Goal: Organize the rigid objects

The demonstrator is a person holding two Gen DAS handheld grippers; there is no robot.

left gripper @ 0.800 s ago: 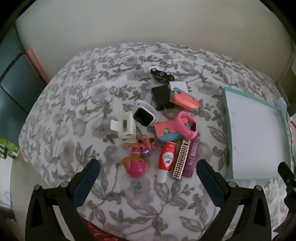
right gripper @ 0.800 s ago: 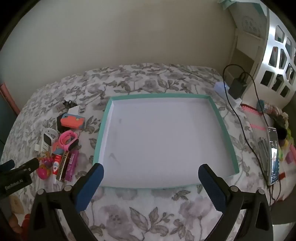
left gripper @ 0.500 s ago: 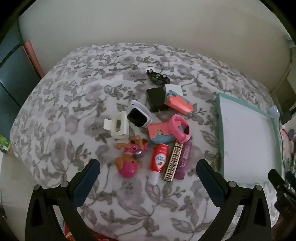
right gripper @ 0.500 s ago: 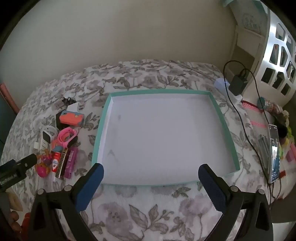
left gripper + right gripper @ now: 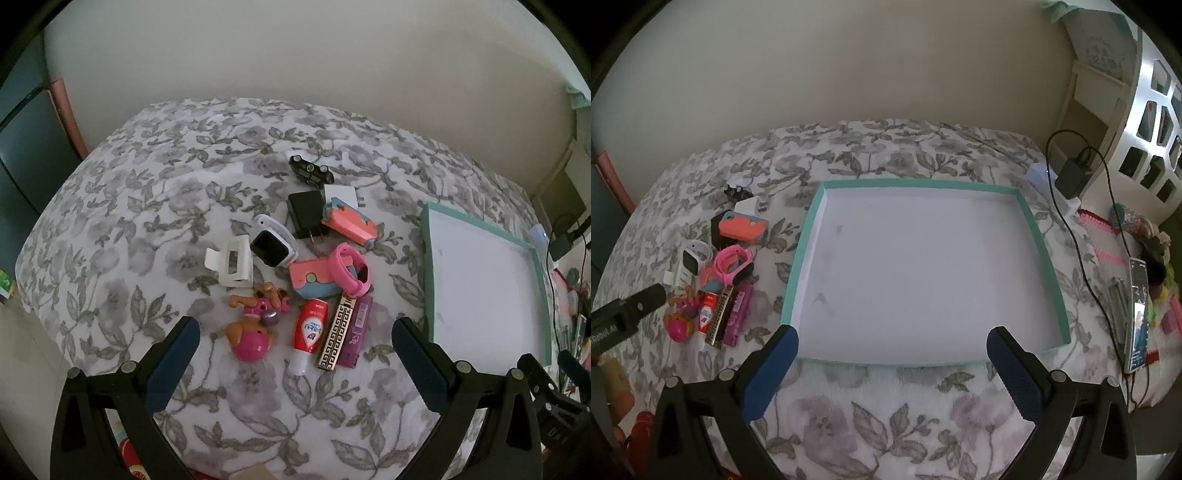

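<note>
Grippers (image 5: 295,339) (image 5: 892,350) angled down, jaws wide.

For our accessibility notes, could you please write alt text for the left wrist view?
An open hand-held gripper hovers over a heap of small toys, watches and chargers on a floral bedspread. An empty teal-rimmed tray lies to the right.

Bed cover (image 5: 155,206): soft matt cloth, floral print. Tray (image 5: 1030,218): matt card/paper, white inside w/ smudges. Toy dog (image 5: 251,339): glossy plastic. Hair clip (image 5: 231,267): smooth white plastic. Tongs' pads (image 5: 772,373): blue, textured.
</note>
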